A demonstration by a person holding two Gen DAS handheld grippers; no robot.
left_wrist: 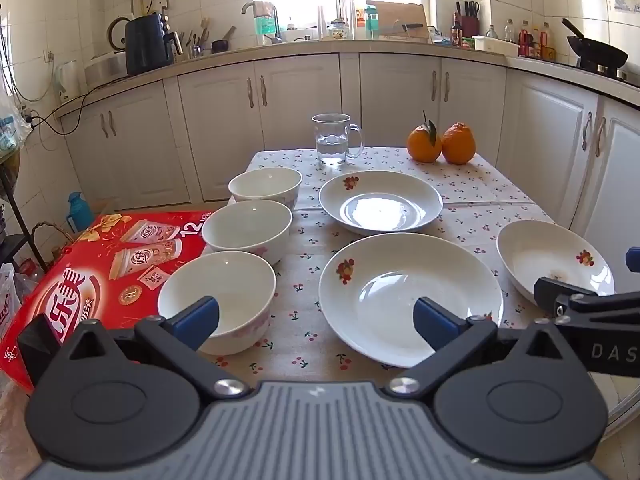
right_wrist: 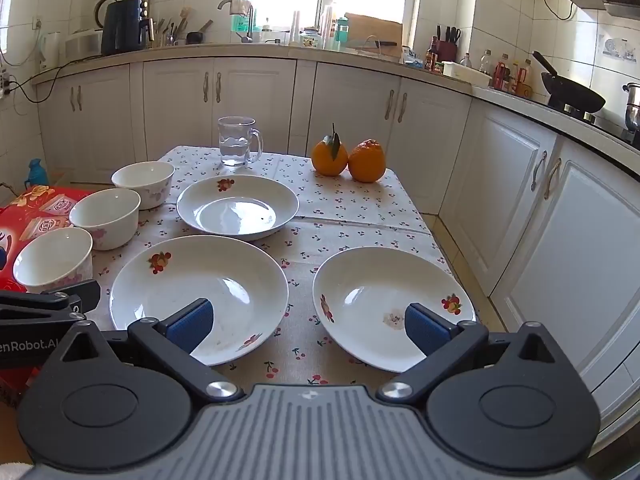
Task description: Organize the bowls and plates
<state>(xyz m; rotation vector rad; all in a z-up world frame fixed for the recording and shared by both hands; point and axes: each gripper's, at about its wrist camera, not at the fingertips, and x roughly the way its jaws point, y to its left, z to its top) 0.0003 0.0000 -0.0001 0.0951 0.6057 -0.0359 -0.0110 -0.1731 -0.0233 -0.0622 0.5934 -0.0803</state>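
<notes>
Cherry-print tablecloth (left_wrist: 472, 184) covers table; white cabinets (left_wrist: 304, 120) behind.

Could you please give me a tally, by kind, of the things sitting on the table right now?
Bowls: 3, at and
Plates: 3, at and
Glass mug: 1
Oranges: 2, at and
Total: 9
</notes>
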